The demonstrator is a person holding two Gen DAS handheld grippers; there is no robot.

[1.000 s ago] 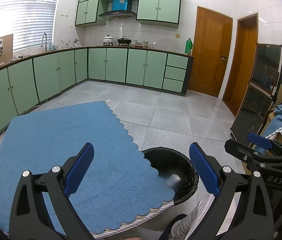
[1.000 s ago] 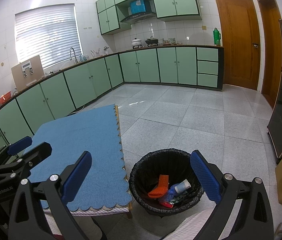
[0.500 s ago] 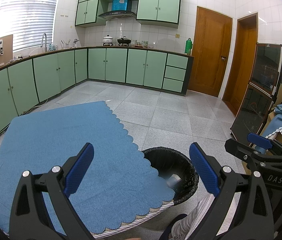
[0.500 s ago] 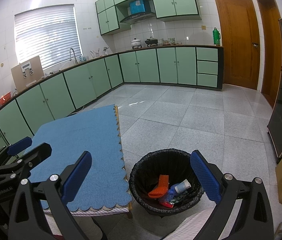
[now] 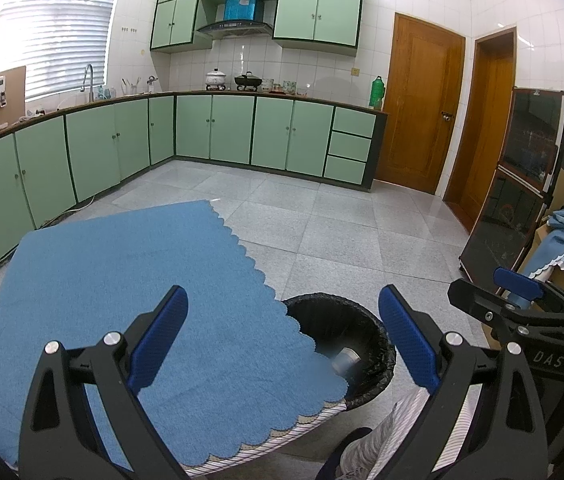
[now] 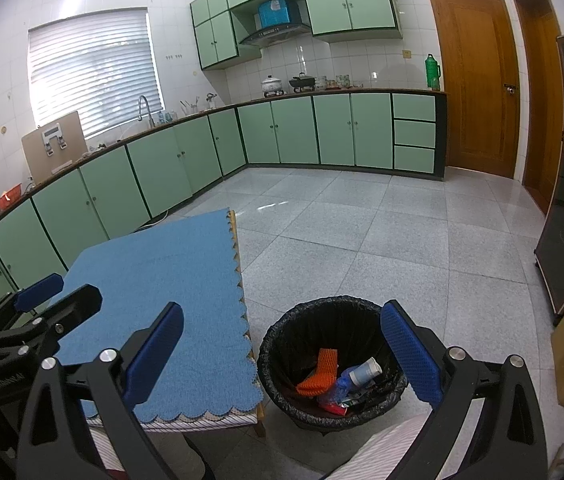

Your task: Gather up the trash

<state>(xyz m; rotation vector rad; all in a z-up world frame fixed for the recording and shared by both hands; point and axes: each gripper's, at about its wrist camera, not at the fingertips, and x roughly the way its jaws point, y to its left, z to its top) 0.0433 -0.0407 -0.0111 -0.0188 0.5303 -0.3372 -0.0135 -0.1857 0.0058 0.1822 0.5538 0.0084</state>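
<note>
A black-lined trash bin (image 6: 282,344) stands on the floor beside the table; it also shows in the left wrist view (image 5: 378,328). In it lie an orange mesh piece (image 6: 320,374), a white-and-blue bottle (image 6: 364,372) and other wrappers. My right gripper (image 6: 282,344) is open and empty, held above the bin. My left gripper (image 5: 282,336) is open and empty, held above the table's near corner. The table's blue cloth (image 5: 121,280) is bare; it shows in the right wrist view too (image 6: 161,276).
Green cabinets (image 5: 233,132) line the far and left walls. Two wooden doors (image 5: 422,104) stand at the right. A dark glass cabinet (image 5: 522,184) and a box with blue cloths (image 5: 562,248) stand at the right. The floor is grey tile (image 6: 402,232).
</note>
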